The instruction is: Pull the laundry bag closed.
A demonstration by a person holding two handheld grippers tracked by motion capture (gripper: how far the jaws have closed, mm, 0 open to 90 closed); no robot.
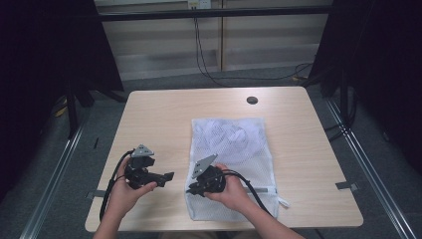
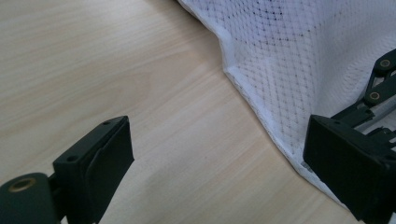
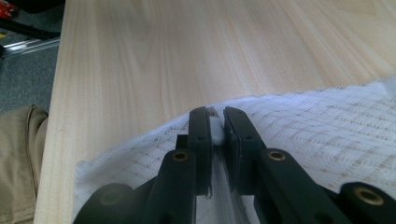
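Where the right tongs (image 3: 215, 123) pinch it, the mesh bag (image 3: 327, 135) bunches unreadably.

No readable text, labels, brands or numbers anywhere, no signs either

The mesh bag (image 1: 231, 149) lies on the table (image 1: 159, 119), right of centre, reaching its near edge.

Overhead light even on table (image 1: 149, 107); bg dark; close-ups soft, slightly blurred
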